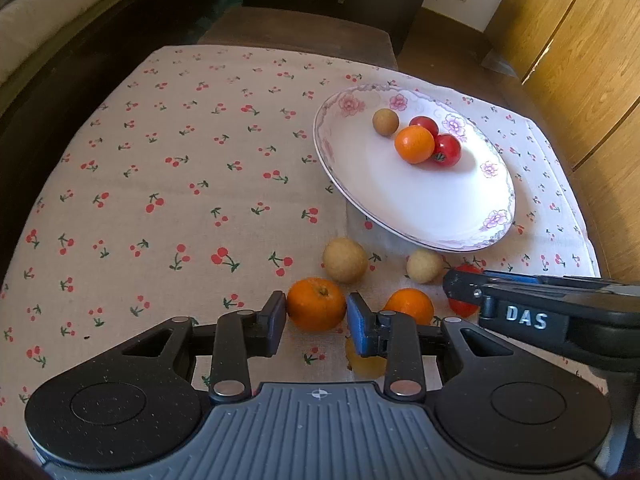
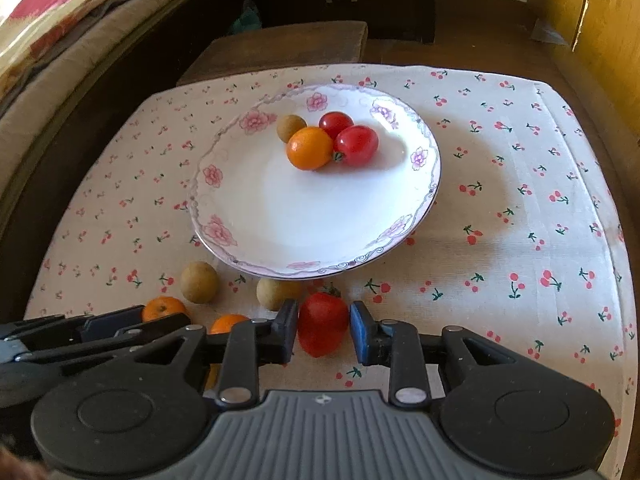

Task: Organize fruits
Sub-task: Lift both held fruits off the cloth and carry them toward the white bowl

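Observation:
A white flowered plate [image 1: 440, 216] [image 2: 280, 232] holds an orange [image 1: 414, 144] [image 2: 310, 148], two red tomatoes [image 1: 446, 150] [image 2: 356, 145] and a longan [image 1: 385, 121] [image 2: 291, 127]. On the cloth in front lie two longans [image 1: 345, 260] [image 2: 199, 282], two oranges and a red tomato. My left gripper [image 1: 317, 317] has its pads around an orange [image 1: 316, 303], touching or nearly so. My right gripper [image 2: 324, 334] [image 1: 464, 292] has its pads around the red tomato [image 2: 322, 328], a small gap on the right side.
The table has a cherry-print cloth [image 1: 180, 184] [image 2: 520, 240]. A second orange [image 1: 410, 305] [image 2: 228, 323] and longan [image 1: 425, 266] [image 2: 277, 293] lie between the grippers. A dark stool [image 2: 280, 46] stands behind the table, wooden cabinets [image 1: 580, 60] at right, a bed [image 2: 60, 40] at left.

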Demonstrator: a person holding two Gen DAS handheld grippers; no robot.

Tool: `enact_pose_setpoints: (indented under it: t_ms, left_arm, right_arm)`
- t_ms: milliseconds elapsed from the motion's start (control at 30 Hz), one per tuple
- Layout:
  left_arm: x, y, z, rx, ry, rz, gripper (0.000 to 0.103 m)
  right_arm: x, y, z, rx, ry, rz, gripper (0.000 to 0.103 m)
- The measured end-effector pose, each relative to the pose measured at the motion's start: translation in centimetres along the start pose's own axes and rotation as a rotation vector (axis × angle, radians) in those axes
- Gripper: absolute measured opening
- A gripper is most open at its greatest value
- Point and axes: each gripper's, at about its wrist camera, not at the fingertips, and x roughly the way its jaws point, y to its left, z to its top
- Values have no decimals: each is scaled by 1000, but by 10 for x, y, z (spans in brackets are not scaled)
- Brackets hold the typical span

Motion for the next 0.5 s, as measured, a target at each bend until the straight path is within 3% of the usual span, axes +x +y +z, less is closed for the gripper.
enact_pose_setpoints:
  t_ms: [500]
  left_arm:
    - [6,-4,-1,13,8,10,41]
  right_arm:
    - [2,4,-5,-69,2,-50,29]
